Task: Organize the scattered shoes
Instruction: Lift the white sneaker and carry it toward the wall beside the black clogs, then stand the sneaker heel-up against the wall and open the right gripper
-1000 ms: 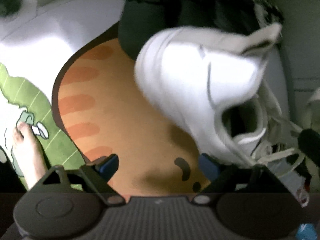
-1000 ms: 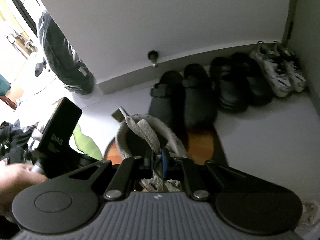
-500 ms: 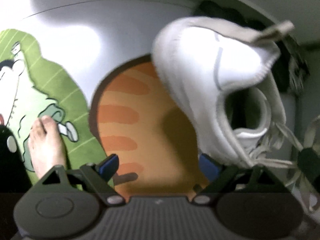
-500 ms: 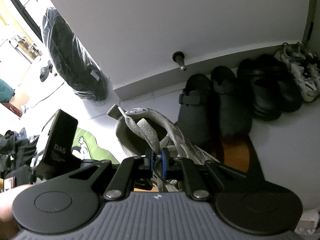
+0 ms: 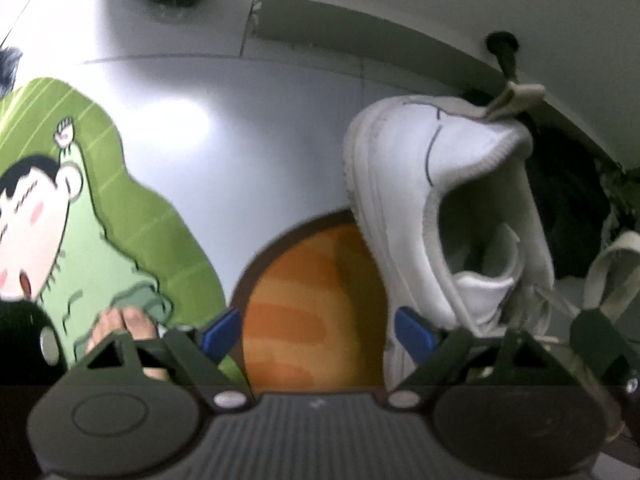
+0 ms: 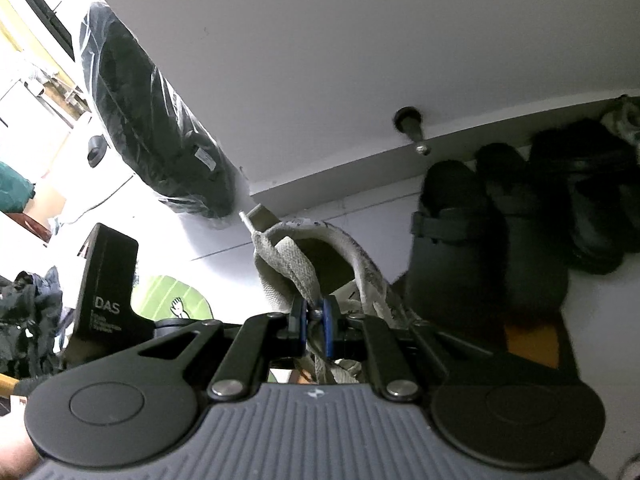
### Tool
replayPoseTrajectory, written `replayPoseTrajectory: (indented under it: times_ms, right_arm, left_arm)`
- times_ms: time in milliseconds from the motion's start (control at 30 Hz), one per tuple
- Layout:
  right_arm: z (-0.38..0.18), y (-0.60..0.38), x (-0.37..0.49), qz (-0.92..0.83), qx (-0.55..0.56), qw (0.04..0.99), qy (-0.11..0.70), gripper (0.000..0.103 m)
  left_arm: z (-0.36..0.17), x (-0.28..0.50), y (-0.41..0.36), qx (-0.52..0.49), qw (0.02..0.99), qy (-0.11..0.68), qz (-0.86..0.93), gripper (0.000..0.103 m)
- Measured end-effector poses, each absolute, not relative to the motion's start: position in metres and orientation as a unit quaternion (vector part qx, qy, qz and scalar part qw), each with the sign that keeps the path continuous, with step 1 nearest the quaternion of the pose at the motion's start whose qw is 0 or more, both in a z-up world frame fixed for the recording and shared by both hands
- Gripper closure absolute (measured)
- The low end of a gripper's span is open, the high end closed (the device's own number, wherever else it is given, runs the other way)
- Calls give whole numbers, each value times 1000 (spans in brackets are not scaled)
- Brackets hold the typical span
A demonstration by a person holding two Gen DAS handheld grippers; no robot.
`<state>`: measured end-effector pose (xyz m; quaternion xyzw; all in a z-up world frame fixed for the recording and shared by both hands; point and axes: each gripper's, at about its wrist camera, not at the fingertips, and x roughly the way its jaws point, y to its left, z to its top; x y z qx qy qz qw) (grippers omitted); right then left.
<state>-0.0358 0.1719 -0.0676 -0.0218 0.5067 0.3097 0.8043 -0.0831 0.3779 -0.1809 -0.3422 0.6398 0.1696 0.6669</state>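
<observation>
A white sneaker (image 5: 404, 184) hangs heel-up over the orange mat (image 5: 304, 280). My right gripper (image 6: 315, 326) is shut on its grey tongue and laces, and the sneaker (image 6: 304, 248) rises just ahead of the pads. My left gripper (image 5: 318, 331) points down at the mat and its jaws are closing. Only the mat shows between its blue pads (image 5: 222, 330). The sneaker's sole runs along the outside of the right finger. Black clogs (image 6: 452, 248) and further dark shoes (image 6: 592, 200) line the wall at the right.
A green cartoon mat (image 5: 100, 220) lies left of the orange one, with a person's bare toes (image 5: 120, 320) on it. A door stopper (image 6: 408, 124) sticks out of the wall. A black bag in plastic (image 6: 152, 128) leans at the left. The left tool's black body (image 6: 108, 280) shows at lower left.
Both grippers and the hanging sneaker have moved left along the wall and a little lower; the row of black shoes has slid to the right. The left wrist has rolled.
</observation>
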Motion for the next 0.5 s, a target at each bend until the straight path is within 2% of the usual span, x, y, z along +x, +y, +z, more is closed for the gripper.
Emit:
replayPoseTrajectory:
  times_ms: [267,500]
  right_arm:
    - [-104,217,-13,316,-2,790,525,94]
    - [-131,239,8,302,38,782,543,94]
  left_arm:
    - [-208,-68,411,-291,700,628,177,17]
    - [-233,-67,439,-318,704,605,193,17]
